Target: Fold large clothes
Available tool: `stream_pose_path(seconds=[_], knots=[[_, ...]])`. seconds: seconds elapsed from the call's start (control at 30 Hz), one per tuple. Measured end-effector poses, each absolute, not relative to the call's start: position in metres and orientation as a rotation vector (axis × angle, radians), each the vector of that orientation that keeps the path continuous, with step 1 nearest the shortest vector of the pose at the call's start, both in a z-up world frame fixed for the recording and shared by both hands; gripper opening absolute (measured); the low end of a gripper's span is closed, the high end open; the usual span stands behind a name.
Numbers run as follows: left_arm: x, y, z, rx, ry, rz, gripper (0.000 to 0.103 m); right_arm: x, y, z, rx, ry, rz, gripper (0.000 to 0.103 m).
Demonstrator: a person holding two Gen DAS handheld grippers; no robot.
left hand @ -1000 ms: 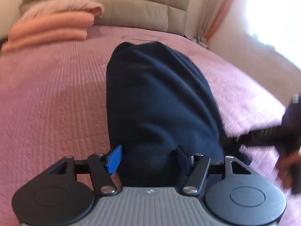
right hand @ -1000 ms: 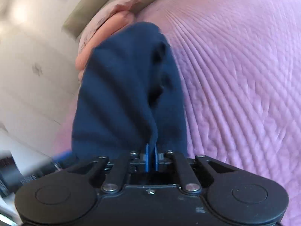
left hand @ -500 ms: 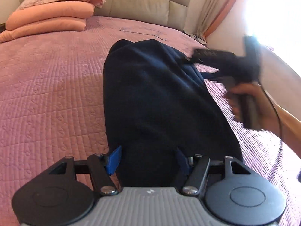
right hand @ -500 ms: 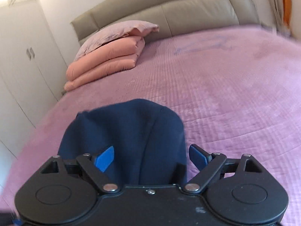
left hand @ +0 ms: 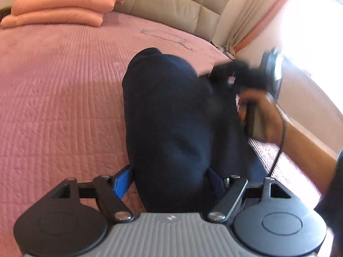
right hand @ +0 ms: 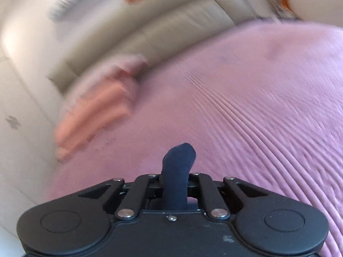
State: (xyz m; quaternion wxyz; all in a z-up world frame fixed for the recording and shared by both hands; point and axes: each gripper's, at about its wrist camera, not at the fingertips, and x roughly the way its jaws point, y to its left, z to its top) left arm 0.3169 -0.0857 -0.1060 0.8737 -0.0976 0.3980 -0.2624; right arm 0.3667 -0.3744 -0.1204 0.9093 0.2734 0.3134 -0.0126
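A dark navy garment (left hand: 171,115) lies lengthwise on the pink quilted bedspread (left hand: 60,98). My left gripper (left hand: 171,177) is open, its blue pads (left hand: 123,181) straddling the garment's near end. My right gripper (left hand: 242,75), blurred, is at the garment's far right edge with the hand behind it. In the right wrist view my right gripper (right hand: 176,178) is shut on a fold of the navy garment (right hand: 179,162) that sticks up between the jaws.
Folded peach and pink bedding (left hand: 62,10) is stacked at the bed's head against the beige padded headboard (left hand: 171,2); it shows blurred in the right wrist view (right hand: 100,105). A curtain and bright window (left hand: 300,17) stand at the right. The bed's right edge runs near the garment.
My right gripper went from open over the garment's far end to shut on a fold of it. It has swung, and its view is blurred. My left gripper stays open at the near end.
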Motion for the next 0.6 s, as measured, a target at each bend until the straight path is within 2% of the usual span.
stream_pose_path(seconds=[0.13,0.17,0.2,0.23,0.27,0.37,0.43,0.47,0.6], knots=[[0.317,-0.088,-0.105,-0.176,0.843,-0.536,0.082,0.361,-0.391,-0.147,0.704,0.698,0.003,0.010],[0.318,-0.086,-0.104,-0.176,0.855,-0.532,0.082,0.360,-0.394,-0.142,0.716,0.706,0.019,0.019],[0.317,-0.085,-0.101,-0.174,0.865,-0.530,0.082,0.356,-0.395,-0.132,0.702,0.706,0.038,0.044],[0.316,-0.083,-0.098,-0.165,0.865,-0.523,0.081,0.353,-0.396,-0.117,0.651,0.694,0.055,0.058],[0.314,-0.083,-0.095,-0.151,0.855,-0.515,0.081,0.345,-0.394,-0.102,0.594,0.681,0.064,0.080],[0.308,-0.086,-0.088,-0.109,0.832,-0.489,0.082,0.311,-0.383,-0.062,0.423,0.627,0.113,0.083],[0.310,-0.093,-0.091,-0.119,0.859,-0.500,0.082,0.286,-0.362,-0.044,0.321,0.629,0.158,0.089],[0.309,-0.099,-0.095,-0.125,0.874,-0.507,0.086,0.278,-0.348,-0.043,0.266,0.652,0.186,0.097],[0.289,-0.132,-0.100,0.070,0.824,-0.462,0.091,0.260,-0.305,-0.083,0.053,0.839,0.221,0.099]])
